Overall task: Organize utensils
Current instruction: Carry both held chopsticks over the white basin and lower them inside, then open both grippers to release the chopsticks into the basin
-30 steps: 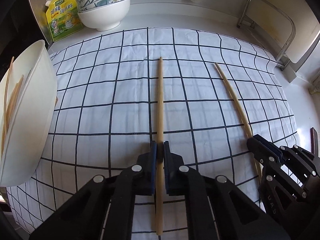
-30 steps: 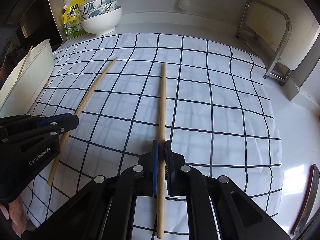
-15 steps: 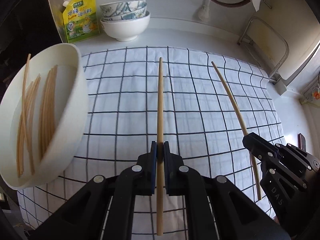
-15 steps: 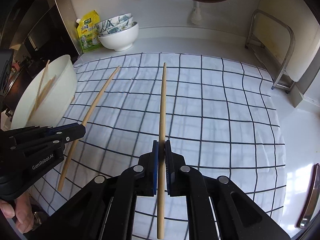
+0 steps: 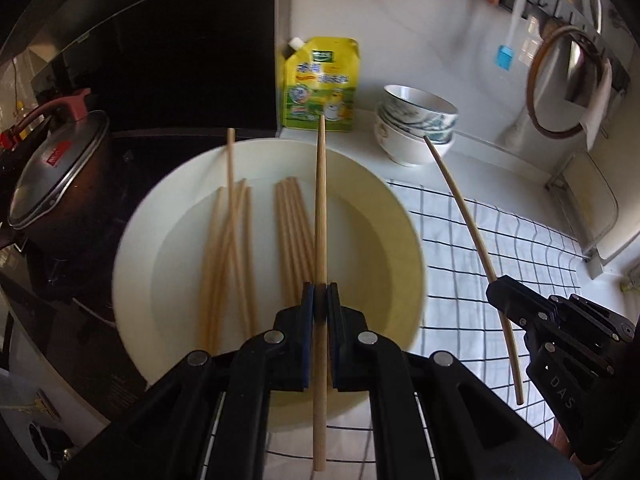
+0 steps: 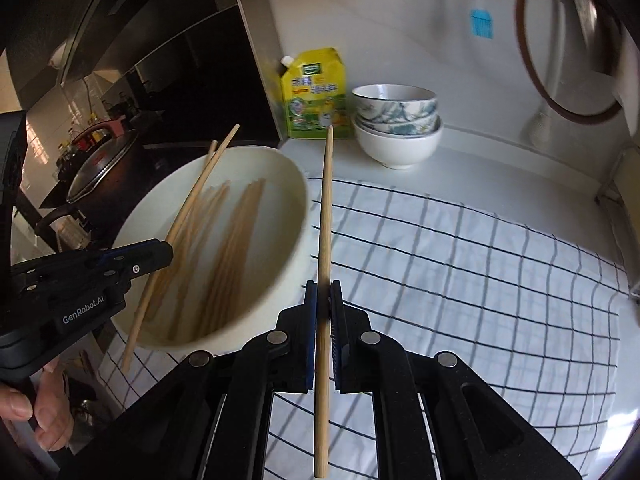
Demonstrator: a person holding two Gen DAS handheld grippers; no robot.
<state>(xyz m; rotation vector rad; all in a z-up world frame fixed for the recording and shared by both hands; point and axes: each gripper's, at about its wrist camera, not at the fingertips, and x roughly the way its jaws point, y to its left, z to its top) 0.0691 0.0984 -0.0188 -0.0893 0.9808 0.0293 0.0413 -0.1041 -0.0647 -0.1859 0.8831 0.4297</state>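
My left gripper (image 5: 319, 294) is shut on a wooden chopstick (image 5: 320, 208), held in the air over a large white bowl (image 5: 140, 240) that holds several chopsticks (image 5: 228, 248). My right gripper (image 6: 323, 294) is shut on a second chopstick (image 6: 326, 208), raised over the checked cloth (image 6: 460, 264) just right of the same white bowl (image 6: 292, 208). The right gripper (image 5: 496, 284) with its chopstick (image 5: 468, 216) shows at the right of the left wrist view. The left gripper (image 6: 166, 252) and its chopstick (image 6: 188, 216) show at the left of the right wrist view, over the bowl.
A yellow pouch (image 5: 320, 84) and stacked patterned bowls (image 5: 416, 124) stand at the back by the wall. A lidded pot (image 5: 56, 164) sits on the dark stove to the left. A metal rack (image 5: 588, 200) stands at the right. A person's hand (image 6: 44, 420) grips the left tool.
Both grippers lifted their chopsticks off the checked cloth and swung left. The left one now hangs over the white bowl; the right one is beside it.
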